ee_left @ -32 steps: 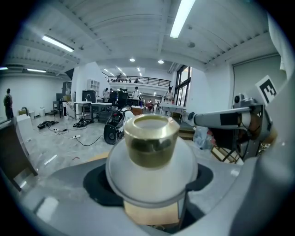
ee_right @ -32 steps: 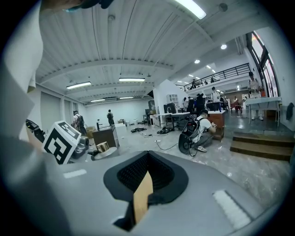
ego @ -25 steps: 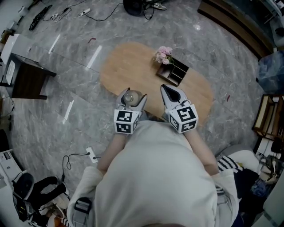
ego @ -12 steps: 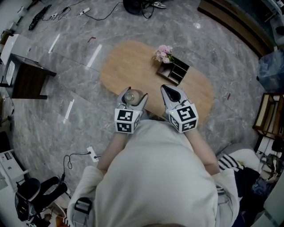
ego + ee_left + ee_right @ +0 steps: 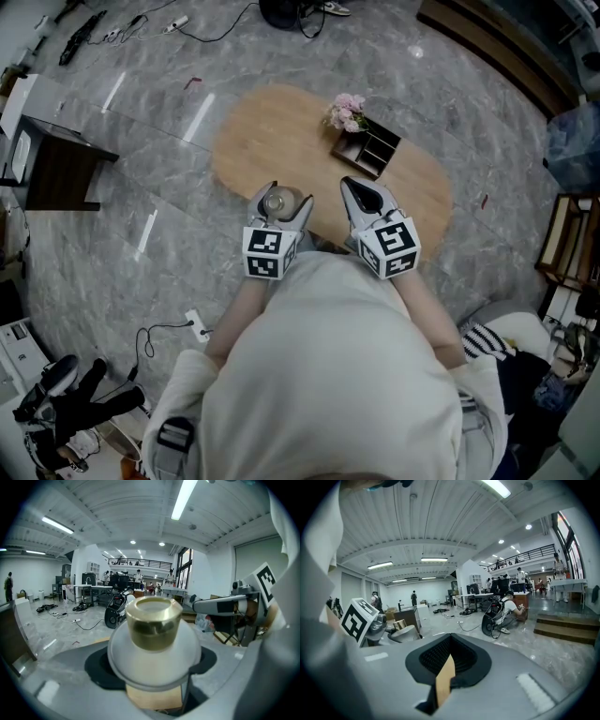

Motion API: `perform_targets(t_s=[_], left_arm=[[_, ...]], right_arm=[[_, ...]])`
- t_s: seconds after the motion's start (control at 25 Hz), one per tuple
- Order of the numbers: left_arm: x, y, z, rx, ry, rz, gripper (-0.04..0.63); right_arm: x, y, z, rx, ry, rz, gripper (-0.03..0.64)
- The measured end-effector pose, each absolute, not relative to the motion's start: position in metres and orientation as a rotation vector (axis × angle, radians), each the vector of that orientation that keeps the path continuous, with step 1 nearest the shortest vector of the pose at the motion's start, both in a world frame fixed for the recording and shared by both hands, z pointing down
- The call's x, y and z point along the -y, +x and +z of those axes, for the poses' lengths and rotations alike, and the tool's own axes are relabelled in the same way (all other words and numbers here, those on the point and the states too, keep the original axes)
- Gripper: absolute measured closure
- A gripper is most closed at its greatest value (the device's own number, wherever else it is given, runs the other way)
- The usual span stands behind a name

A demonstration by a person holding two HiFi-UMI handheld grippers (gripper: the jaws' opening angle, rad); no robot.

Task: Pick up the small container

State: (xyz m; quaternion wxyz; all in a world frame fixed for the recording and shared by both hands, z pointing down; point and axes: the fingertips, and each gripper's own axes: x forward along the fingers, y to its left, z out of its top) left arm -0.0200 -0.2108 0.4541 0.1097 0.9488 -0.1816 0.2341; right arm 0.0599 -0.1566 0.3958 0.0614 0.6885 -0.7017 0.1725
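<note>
Both forearms sit close to the torso, with the grippers side by side over the near edge of the oval wooden table [image 5: 272, 131]. The left gripper [image 5: 279, 208] is clamped wide on the small container [image 5: 153, 639] — white, round, gold-capped — which sits between its jaws. The right gripper [image 5: 364, 195] is pinched almost together and holds nothing. Farther out stand a dark divided box [image 5: 367, 150] and pink flowers [image 5: 346, 114].

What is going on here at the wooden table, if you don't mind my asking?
A person stands at an oval wooden table with a gripper in each hand. The left gripper is closed on the small container, a pale round jar with a gold cap, by the table's near edge. The right gripper is shut and empty beside it. A dark organizer box and pink flowers sit further back.
</note>
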Motion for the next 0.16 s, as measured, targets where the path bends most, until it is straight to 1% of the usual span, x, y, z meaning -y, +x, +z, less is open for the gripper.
perform_targets(t_s=[0.16], left_arm=[[0.2140, -0.0182, 0.4569, 0.533, 2.787, 0.686, 0.258]], right_arm=[[0.1597, 0.0600, 0.3965, 2.125, 2.079, 0.518, 0.620]])
